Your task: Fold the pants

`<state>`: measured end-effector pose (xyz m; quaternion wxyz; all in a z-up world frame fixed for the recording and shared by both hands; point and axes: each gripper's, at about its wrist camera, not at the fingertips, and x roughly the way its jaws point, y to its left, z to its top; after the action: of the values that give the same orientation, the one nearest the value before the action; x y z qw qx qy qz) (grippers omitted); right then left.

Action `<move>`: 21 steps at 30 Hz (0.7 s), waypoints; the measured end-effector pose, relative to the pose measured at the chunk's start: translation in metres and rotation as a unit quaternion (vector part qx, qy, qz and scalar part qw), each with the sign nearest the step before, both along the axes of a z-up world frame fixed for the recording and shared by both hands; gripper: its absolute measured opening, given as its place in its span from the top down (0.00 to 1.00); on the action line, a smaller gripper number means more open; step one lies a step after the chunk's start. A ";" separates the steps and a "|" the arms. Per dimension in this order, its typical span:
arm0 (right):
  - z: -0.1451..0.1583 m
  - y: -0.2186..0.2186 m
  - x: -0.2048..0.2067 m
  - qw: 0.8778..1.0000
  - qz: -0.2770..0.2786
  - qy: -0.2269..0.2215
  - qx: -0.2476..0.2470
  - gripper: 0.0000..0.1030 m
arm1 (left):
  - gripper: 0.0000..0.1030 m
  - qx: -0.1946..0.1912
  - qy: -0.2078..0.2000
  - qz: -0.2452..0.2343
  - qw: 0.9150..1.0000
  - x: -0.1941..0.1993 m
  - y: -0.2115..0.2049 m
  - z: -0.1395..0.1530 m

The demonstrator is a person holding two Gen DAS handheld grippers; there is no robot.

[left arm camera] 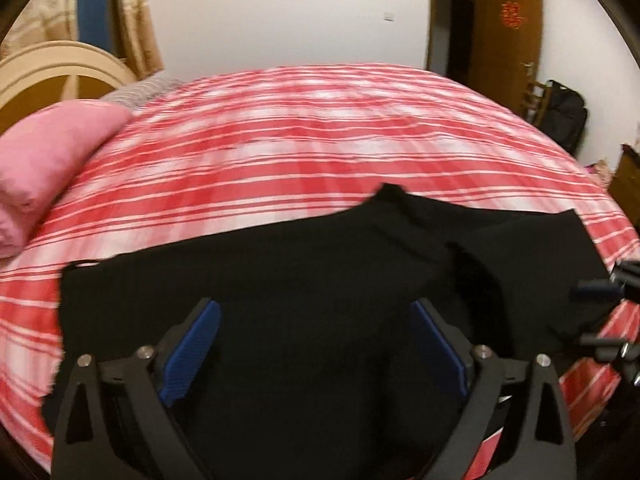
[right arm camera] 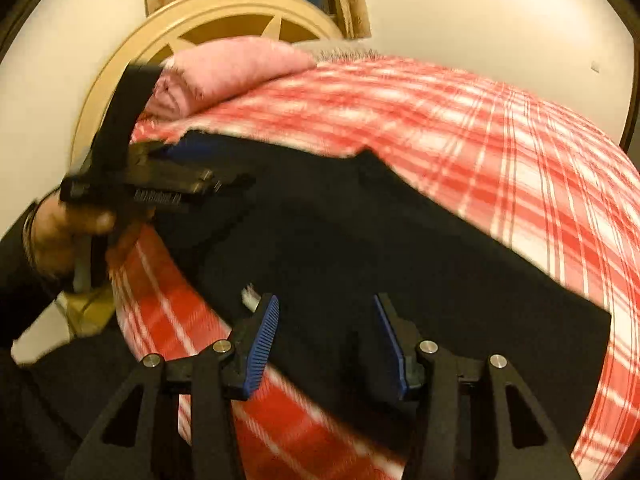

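On the bed, across its red-and-white plaid cover, the black pants lie spread near the edge closest to me. My left hand-held gripper hangs over the cloth with its blue pads wide apart, gripping nothing. My right hand-held gripper is likewise open above the pants' near edge (a small white tag shows just beside its left pad). A pink pillow rests at the head of the bed, well apart from the pants.
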<state>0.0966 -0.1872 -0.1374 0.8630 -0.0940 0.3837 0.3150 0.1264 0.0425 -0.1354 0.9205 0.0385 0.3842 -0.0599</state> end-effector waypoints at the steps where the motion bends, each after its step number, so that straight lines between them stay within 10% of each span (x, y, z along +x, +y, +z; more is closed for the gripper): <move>1: -0.001 0.006 0.005 1.000 0.000 0.004 0.007 0.51 | 0.05 0.000 0.000 0.009 1.000 -0.002 0.008 0.000; 15: -0.045 0.082 -0.003 0.997 0.025 -0.010 -0.074 0.30 | 0.05 0.004 0.006 0.054 0.998 -0.010 0.062 -0.003; 21: -0.027 0.065 -0.003 1.000 0.008 0.003 -0.024 0.30 | 0.05 0.028 -0.003 0.071 0.997 -0.017 0.078 0.001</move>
<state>0.0936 -0.1218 -0.1649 0.8570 -0.1168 0.3927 0.3125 0.1092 0.1209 -0.1344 0.9222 0.0370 0.3846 0.0170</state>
